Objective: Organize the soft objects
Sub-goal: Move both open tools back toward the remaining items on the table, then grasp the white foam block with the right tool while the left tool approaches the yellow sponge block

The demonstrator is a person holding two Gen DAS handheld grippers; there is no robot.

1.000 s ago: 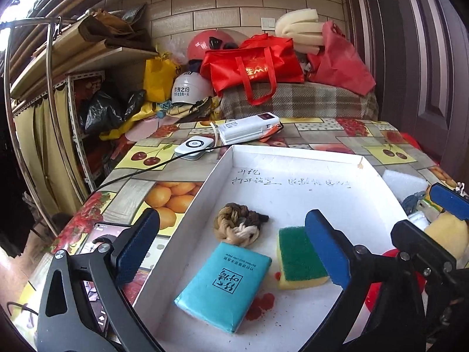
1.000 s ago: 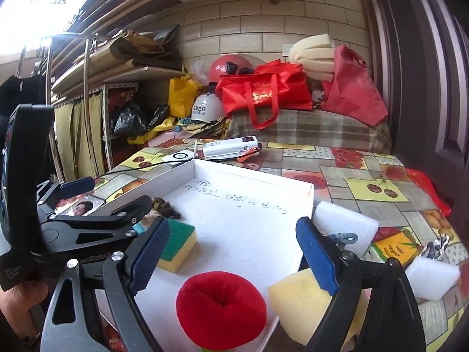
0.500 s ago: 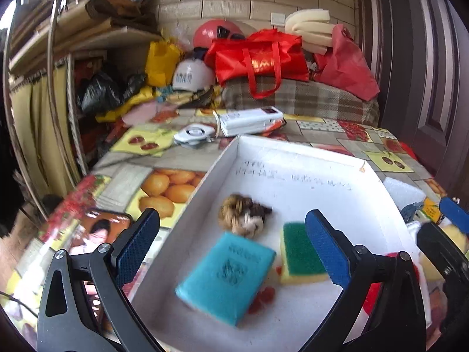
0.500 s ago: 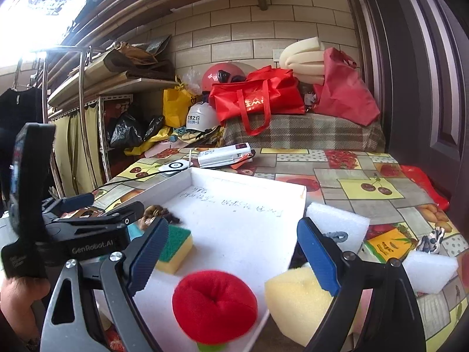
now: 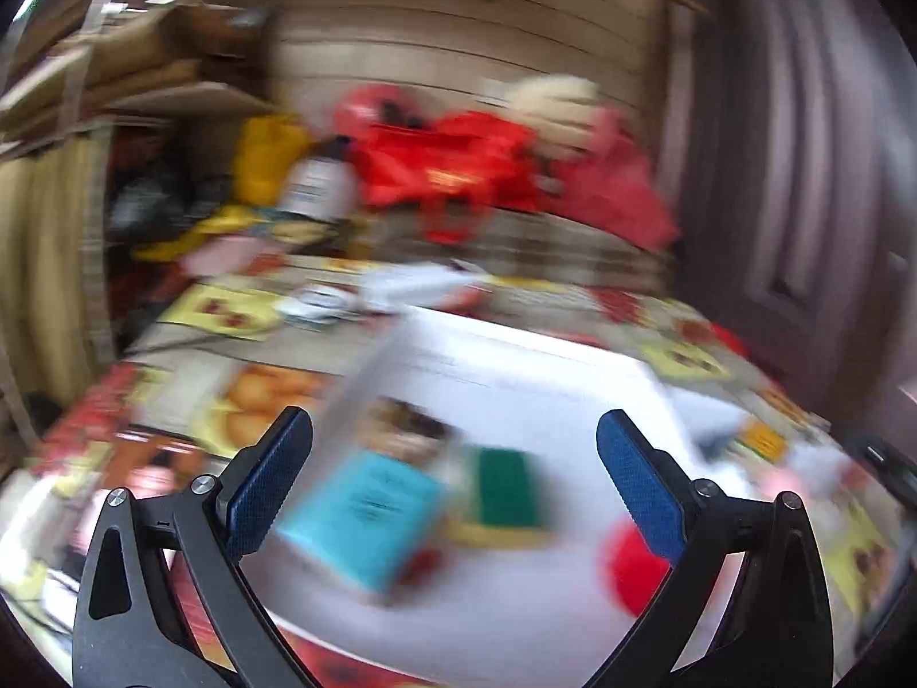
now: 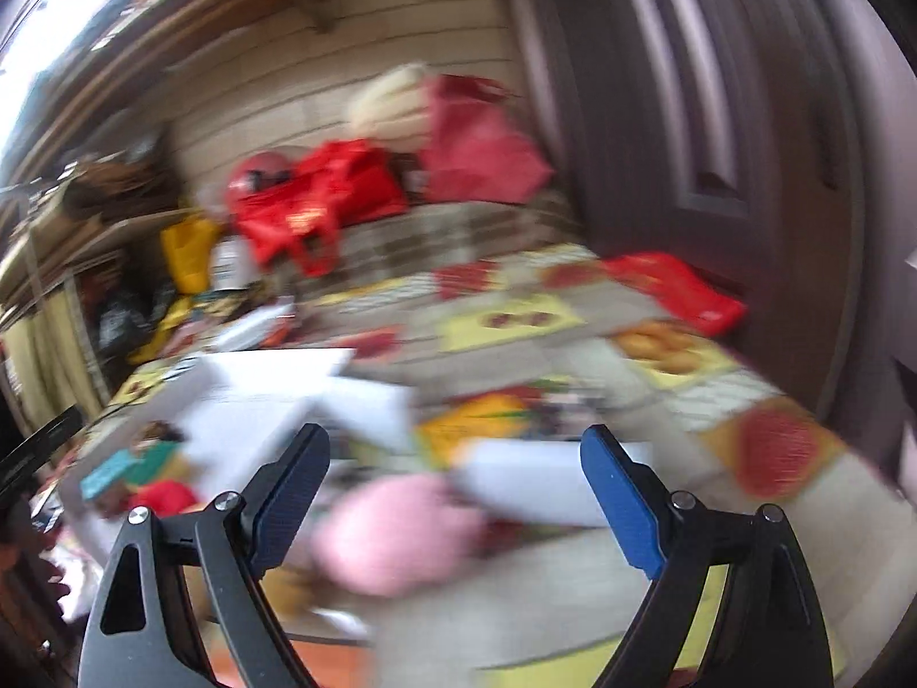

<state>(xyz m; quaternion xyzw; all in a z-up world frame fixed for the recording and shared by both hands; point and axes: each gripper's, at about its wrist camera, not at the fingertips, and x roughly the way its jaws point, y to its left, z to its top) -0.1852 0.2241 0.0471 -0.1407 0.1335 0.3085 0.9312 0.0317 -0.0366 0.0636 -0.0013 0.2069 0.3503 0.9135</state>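
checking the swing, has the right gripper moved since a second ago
Yes. The right gripper has swung right: the white cardboard tray, earlier straight ahead, now lies off to its left, and a pink soft ball sits between its open jaws.

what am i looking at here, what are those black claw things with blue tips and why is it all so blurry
Those claws are two hand-held grippers; a person holds one in each hand, and each carries a wide-angle camera looking out along its fingers. One picture is from the left gripper, the other from the right gripper. Both stand open and hold nothing. The blur looks like camera motion.

On the fruit-patterned tablecloth sits a shallow white tray. In it lie a teal packet, a green and yellow sponge, a brownish bundle and a red round soft thing. Outside the tray, in front of the right gripper, lie a pink soft thing and a white foam block.
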